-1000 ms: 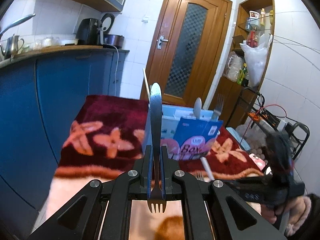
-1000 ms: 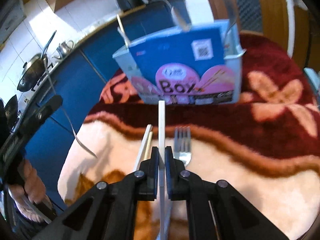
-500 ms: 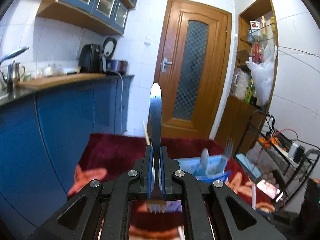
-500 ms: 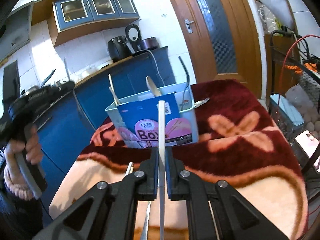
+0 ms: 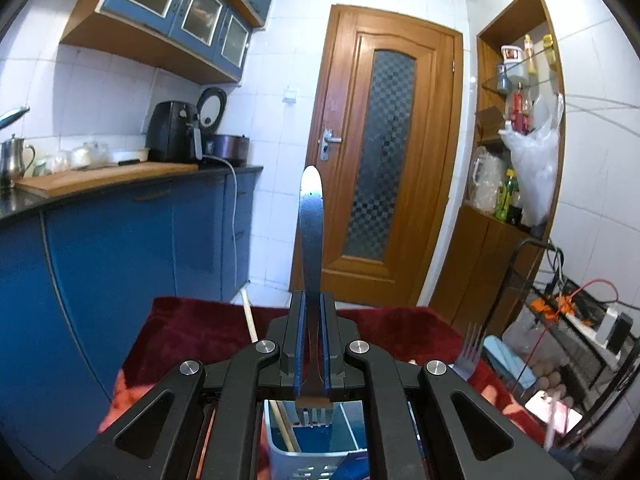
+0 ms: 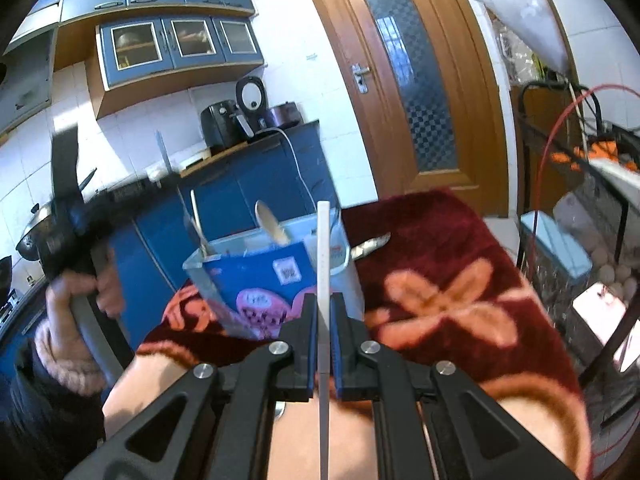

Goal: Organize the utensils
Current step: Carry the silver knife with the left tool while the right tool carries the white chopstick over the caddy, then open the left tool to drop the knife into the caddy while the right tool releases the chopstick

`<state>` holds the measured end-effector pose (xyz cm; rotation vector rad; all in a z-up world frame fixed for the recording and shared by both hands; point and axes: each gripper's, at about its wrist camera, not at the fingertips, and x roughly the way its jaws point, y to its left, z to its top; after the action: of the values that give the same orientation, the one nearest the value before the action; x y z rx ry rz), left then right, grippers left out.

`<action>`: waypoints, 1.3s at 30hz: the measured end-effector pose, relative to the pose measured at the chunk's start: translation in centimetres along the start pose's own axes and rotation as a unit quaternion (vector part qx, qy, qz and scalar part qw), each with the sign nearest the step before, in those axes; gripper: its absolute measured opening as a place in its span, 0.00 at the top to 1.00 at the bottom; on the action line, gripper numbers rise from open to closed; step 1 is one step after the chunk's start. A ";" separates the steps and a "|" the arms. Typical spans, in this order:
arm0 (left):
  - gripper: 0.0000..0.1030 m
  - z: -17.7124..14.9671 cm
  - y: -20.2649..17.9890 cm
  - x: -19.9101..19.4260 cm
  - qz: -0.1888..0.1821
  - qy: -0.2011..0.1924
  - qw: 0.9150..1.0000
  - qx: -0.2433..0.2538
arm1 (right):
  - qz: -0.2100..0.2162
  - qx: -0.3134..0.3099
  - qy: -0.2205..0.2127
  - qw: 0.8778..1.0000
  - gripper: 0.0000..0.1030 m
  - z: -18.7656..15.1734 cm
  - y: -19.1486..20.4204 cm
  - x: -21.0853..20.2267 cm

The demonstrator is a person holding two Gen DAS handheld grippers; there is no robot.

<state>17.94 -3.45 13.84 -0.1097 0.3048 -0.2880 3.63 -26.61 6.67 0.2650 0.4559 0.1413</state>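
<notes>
Your left hand-held gripper [image 5: 311,344] pinched a steel fork [image 5: 311,240] by the neck, handle up, tines down over the open blue utensil box [image 5: 316,446]. Your right hand-held gripper [image 6: 323,332] clamped a white chopstick [image 6: 323,264], upright, near the box [image 6: 256,280] on the red floral blanket [image 6: 432,292]. Box held a spoon [image 6: 272,224], another fork [image 5: 469,350] at its edge.

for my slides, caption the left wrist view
Left gripper clamps a fork, tines down, above the utensil box.
</notes>
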 end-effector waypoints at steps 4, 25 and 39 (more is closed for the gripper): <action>0.94 -1.9 0.1 1.2 -0.002 0.019 1.000 0.002 | 0.000 -0.016 -0.017 1.000 0.92 1.6 0.0 0.6; 0.94 -6.0 0.5 3.2 -0.027 0.047 0.998 -0.010 | -0.013 -0.002 -0.170 0.985 0.92 7.9 -0.1 8.8; 0.94 -6.3 0.7 3.1 -0.031 0.046 0.998 -0.020 | -0.025 -0.044 -0.203 0.978 0.92 6.8 1.0 9.2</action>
<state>19.07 -4.07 6.92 -0.1454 0.3999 -0.3492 14.83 -25.43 9.03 0.1885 0.0503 0.0555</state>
